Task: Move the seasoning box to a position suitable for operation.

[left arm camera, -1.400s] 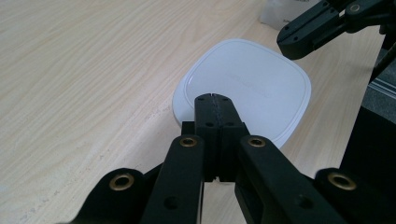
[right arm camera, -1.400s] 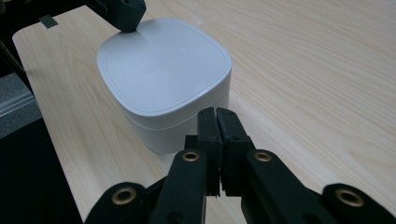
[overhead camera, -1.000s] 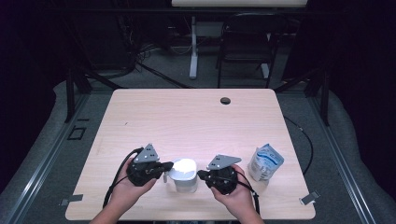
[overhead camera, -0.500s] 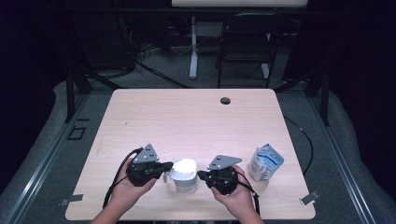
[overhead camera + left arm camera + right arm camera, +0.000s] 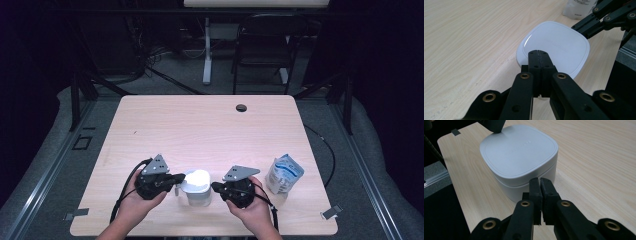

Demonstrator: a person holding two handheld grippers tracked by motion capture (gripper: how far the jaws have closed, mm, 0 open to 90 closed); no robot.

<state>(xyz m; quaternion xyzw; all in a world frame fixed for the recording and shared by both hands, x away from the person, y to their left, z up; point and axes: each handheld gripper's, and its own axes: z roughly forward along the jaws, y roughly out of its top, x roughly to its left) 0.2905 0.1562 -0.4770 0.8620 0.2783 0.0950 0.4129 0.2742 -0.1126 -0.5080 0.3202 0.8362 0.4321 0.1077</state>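
A white squarish container (image 5: 196, 187) with a rounded lid (image 5: 556, 45) stands near the table's front edge, between my two grippers. My left gripper (image 5: 179, 183) is shut with nothing between its jaws. In the left gripper view its closed tips (image 5: 537, 52) sit over the lid's near rim. My right gripper (image 5: 216, 187) comes from the other side, also shut and empty, and its tips (image 5: 540, 180) stand just in front of the container's side wall (image 5: 524, 187). The left gripper's tip (image 5: 495, 126) rests at the lid's far corner in the right gripper view.
A white and blue pouch (image 5: 284, 172) stands to the right of the right hand, close to the table's right edge. A small black round grommet (image 5: 241, 107) sits near the far edge. The wooden table (image 5: 200, 130) stretches bare behind the container.
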